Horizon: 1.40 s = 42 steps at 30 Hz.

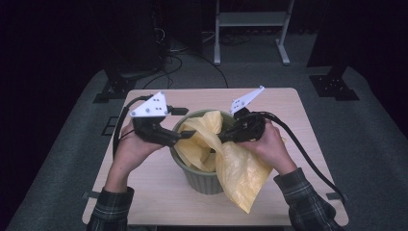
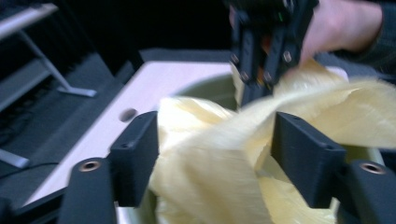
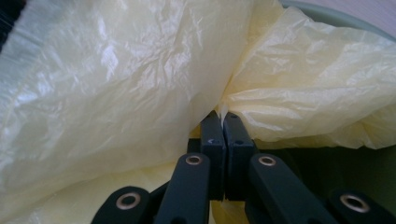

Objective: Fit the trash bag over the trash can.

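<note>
Yellow plastic bag (image 1: pixel 235 166): thin, crinkled, translucent film, partly tucked into a green bin (image 1: pixel 204 180) that stands at the middle of the tabletop (image 1: pixel 298 110), with one large flap draped over the bin's near-right rim and hanging down toward the tabletop edge.

Handling, as judged: very light, wholly limp, no stiffness to hold a shape; slick surface likely to slip from a loose pinch; tears if pulled hard against the rim. Best taken at the open edge, gathering a fold of film rather than a single layer, with the two holds set well apart so the mouth can be stretched over the rim.

Right gripper (image 1: pixel 230 136): jaws pressed together, pinching a gathered fold of the bag above the bin; the right gripper view shows the film bunching straight out of the closed tips (image 3: pixel 224 122).

Left gripper (image 1: pixel 185 136): at the bin's left rim, jaws spread; in the left gripper view the bag (image 2: pixel 219 158) lies between them, blurred, with no pad seen pressing on it.
</note>
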### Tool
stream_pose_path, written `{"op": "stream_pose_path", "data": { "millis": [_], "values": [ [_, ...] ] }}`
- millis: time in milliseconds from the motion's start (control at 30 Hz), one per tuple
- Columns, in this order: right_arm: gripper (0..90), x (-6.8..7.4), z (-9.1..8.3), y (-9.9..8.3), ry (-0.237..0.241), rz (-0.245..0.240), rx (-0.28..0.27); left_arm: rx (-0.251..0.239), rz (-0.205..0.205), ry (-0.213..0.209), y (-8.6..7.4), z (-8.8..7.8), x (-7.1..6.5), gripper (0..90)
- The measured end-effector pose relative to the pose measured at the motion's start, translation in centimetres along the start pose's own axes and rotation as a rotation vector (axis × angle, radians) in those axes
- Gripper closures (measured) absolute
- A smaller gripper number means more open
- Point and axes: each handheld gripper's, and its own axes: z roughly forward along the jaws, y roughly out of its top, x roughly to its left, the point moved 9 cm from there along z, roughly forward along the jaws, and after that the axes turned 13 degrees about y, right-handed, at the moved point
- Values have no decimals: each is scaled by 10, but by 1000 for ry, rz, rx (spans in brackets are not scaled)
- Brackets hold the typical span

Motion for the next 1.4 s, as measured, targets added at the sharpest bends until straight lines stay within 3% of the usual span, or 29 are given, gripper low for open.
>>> {"op": "stream_pose_path", "data": {
  "millis": [133, 300, 367, 533, 633, 700, 800, 1000, 1067, 1167, 1333, 1400],
  "values": [
    [889, 1, -3, 5, 20, -5, -38, 41, 18, -48, -12, 13, -10, 476],
    [888, -1, -7, 11, 30, -10, -86, 102, 39, -123, -25, 20, -23, 749],
    [886, -3, -10, 16, 27, -13, -120, 114, 44, -141, -28, 22, -27, 783],
    [883, -10, -7, 32, -16, -34, -139, 127, 57, -156, -33, 28, -39, 769],
    [885, -11, -2, 37, -23, -45, -124, 121, 58, -150, -34, 28, -39, 644],
    [887, -11, 1, 38, -20, -51, -124, 90, 53, -114, -33, 21, -34, 486],
    [888, -11, 0, 35, -18, -57, -109, 37, 16, -92, -29, 5, -25, 383],
    [890, -9, 3, 32, -27, -72, -83, -48, -27, -67, -16, -24, -5, 359],
    [890, -8, 4, 31, -20, -82, -75, -46, -29, -47, -13, -26, 3, 360],
    [890, -3, 7, 31, 3, -109, -72, -42, -33, -44, -8, -22, 13, 390],
    [890, 6, 10, 30, 47, -151, -67, -30, -43, -58, -5, -1, 22, 430],
    [891, 8, 11, 30, 59, -168, -60, -32, -63, -55, -4, 9, 32, 441]
  ]
}}
